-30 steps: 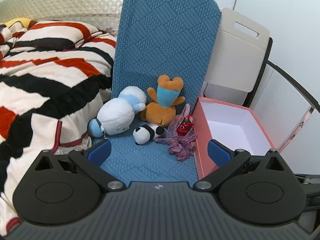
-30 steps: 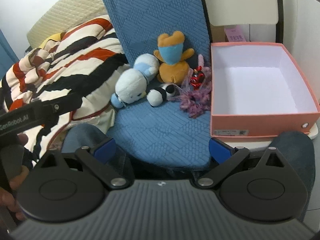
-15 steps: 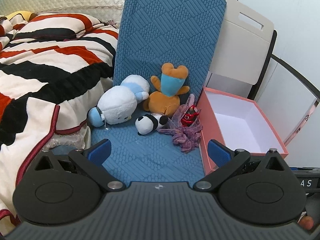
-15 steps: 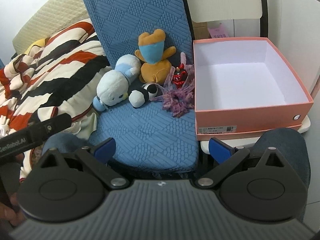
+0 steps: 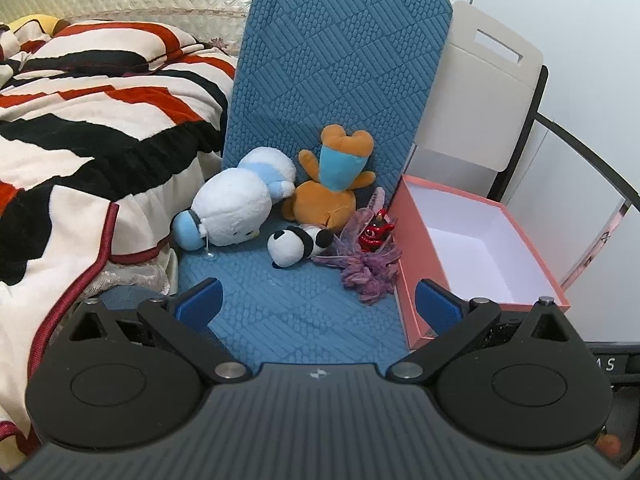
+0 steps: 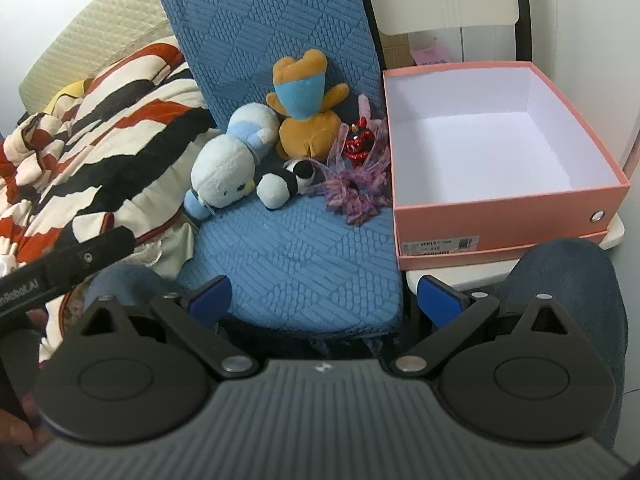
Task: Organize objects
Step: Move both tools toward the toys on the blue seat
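On a blue quilted cushion (image 5: 288, 312) lie a white and blue plush (image 5: 236, 204) (image 6: 228, 164), an orange bear plush (image 5: 332, 188) (image 6: 306, 120), a small panda plush (image 5: 294, 244) (image 6: 282, 184), a red ornament (image 5: 374, 230) (image 6: 358, 144) and a purple yarn tuft (image 5: 370, 270) (image 6: 356, 192). An empty pink box (image 5: 416, 264) (image 6: 500, 224) stands to their right. My left gripper (image 5: 316, 300) is open and empty, short of the toys. My right gripper (image 6: 324, 296) is open and empty, over the cushion's front edge.
A striped red, black and cream blanket (image 5: 80, 128) (image 6: 100, 128) lies left of the cushion. A white chair back (image 5: 472, 108) stands behind the box. The person's knees in jeans (image 6: 560, 280) flank the right gripper. The left gripper's handle (image 6: 64, 264) shows at the left.
The left gripper has pulled back and turned a little right, showing more of the box. The right gripper has shifted left and then back right; the toys have not moved.
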{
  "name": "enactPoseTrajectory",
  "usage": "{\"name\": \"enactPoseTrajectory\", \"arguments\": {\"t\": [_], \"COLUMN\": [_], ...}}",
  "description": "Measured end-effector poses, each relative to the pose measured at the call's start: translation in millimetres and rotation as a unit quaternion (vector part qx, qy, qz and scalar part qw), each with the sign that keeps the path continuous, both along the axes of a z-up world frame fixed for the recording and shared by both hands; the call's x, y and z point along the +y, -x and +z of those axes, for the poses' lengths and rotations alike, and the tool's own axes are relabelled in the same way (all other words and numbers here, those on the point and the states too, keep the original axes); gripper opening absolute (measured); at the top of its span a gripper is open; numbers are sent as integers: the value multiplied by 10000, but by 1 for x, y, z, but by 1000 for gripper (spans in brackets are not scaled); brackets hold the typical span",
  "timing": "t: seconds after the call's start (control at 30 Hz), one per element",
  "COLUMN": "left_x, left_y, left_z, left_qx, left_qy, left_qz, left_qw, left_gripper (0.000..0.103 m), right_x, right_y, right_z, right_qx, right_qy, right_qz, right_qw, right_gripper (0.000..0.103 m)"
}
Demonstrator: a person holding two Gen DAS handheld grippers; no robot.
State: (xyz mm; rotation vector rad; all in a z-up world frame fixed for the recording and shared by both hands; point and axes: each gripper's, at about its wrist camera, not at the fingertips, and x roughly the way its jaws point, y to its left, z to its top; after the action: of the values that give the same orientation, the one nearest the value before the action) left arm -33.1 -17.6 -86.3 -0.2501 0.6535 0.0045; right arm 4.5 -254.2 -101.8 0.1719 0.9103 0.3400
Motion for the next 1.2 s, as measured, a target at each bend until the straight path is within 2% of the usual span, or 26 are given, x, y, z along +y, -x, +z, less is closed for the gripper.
{"name": "enactPoseTrajectory", "arguments": {"t": [0.23,0.43,0.6,0.7,0.77,0.83,0.9,1.0,1.1,1.2], "left_x": [-3,-9,-8,-6,-5,-3,-1,1,4,11], "left_y": [-4,-7,-13,-22,-31,-39,-47,-66,-84,-105], "left_z": [-4,-9,-12,-16,-20,-22,-24,-27,-32,-39], "left_qx": [-27,56,-36,-70,-54,-201,-366,-387,-481,-558], "left_qy": [-192,-234,-219,-265,-296,-301,-304,-365,-305,-85], "left_qz": [-97,-183,-139,-128,-139,-147,-147,-86,-172,-237], "left_qw": [9998,9995,9997,9995,9994,9992,9988,9985,9982,9981], "left_gripper": [103,103,103,103,103,103,103,103,103,103], "right_x": [-6,-8,-8,-4,-1,3,8,18,23,30], "right_y": [-3,-7,-12,-18,-23,-29,-33,-40,-49,-57], "right_z": [-10,-13,-16,-20,-23,-25,-26,-28,-32,-36], "right_qx": [104,185,188,171,175,165,48,-144,-173,-305], "right_qy": [13,0,-55,16,18,40,90,222,149,91], "right_qz": [-75,-88,-18,61,70,124,247,380,416,478], "right_qw": [9999,9998,9998,9998,9998,9998,9996,9989,9989,9984], "right_gripper": [101,101,101,100,94,93,91,91,91,91]}}
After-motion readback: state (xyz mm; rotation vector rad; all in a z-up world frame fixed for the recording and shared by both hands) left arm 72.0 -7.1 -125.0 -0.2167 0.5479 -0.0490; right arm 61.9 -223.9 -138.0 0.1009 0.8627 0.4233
